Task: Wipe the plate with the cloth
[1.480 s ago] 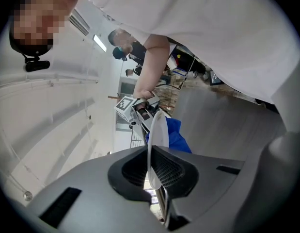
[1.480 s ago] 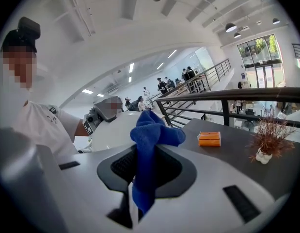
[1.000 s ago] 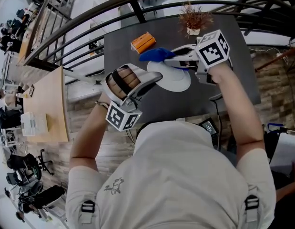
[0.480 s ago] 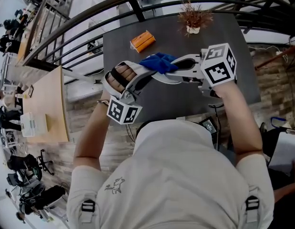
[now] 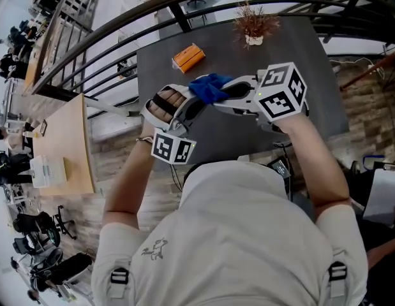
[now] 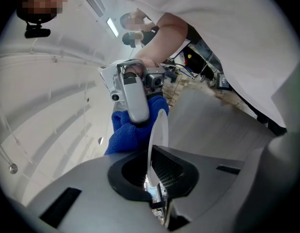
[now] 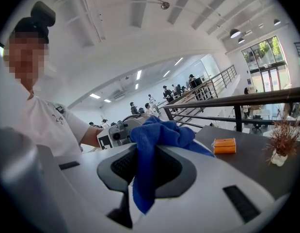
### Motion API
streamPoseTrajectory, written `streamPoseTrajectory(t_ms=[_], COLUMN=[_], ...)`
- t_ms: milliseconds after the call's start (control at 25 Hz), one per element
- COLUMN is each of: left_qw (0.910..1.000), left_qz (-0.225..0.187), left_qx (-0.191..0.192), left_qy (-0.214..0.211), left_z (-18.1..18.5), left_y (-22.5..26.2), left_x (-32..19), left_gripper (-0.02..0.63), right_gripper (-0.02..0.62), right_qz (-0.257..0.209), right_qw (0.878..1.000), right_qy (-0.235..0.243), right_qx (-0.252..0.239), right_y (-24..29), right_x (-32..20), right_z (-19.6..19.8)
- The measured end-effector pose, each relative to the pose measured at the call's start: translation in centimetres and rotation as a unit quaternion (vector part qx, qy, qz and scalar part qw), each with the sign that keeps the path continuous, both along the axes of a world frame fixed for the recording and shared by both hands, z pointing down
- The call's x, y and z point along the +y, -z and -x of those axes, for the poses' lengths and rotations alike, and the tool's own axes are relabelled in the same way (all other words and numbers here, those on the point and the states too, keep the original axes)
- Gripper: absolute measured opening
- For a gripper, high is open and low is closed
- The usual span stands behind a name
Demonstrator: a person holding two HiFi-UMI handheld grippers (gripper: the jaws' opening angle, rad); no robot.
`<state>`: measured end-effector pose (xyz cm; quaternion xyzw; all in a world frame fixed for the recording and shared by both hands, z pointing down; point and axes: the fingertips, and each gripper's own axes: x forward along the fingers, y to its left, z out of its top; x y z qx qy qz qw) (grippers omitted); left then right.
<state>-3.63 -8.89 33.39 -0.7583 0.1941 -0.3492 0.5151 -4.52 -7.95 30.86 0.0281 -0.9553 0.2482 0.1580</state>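
– Both tools have closed in on each other since a second ago; the plate's broad white face, plain from above then, is now turned nearly edge-on and mostly covered.
– What's on the left?
– That's the left tool (image 6: 152, 176), clamped on the rim of the plate (image 6: 158, 130); the plate stands upright between its jaws, held up over the bench (image 5: 321, 69) and not resting on it.
– And further along?
– An orange box (image 5: 189, 57) lies on the bench beyond the tools, apart from them; next comes the blue cloth (image 5: 208, 88), bunched right up against one face of the plate.
– Which one has the cloth?
– The right tool (image 7: 142, 171); its jaws are pinched on a fold, a tail hangs down between them and the bulk sits past the tips; its marker cube shows toward the right in the head view.
– Anything else?
– A potted dry plant (image 5: 253, 25) stands at the bench's far edge, well apart from the plate; a dark railing (image 7: 246, 100) runs behind the bench.
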Motion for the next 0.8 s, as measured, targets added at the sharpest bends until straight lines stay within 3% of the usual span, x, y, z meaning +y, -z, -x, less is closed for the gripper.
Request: streamPoseTrajectory(t_ms=[200,560,680,800], left_qw=[0.9998,0.9958,0.9901,0.9771], left_qz=[0.018,0.074,0.112,0.169], left_qx=[0.004,0.034,0.066,0.108], left_qy=[0.010,0.041,0.053,0.073], left_z=[0.6,3.0,3.9,4.6], left_y=[-0.6,-3.1,-4.2,-6.0], left_x=[0.0,-0.1,-0.3,-1.0], left_gripper=[0.017,0.017,0.017,0.017], right_gripper=[0.084,0.084,0.084,0.084], right_qz=[0.019,0.068,0.074,0.091], right_qw=[1.000,0.992,0.988,0.982], right_qy=[-0.010,-0.087,-0.118,-0.145], right_qx=[0.011,0.054,0.071,0.072], right_y=[-1.8,-8.9,-11.7,-14.3], right_x=[-0.2,-2.8,-3.7,-4.6], right_z=[-2.0,-5.9,-6.5,-7.1])
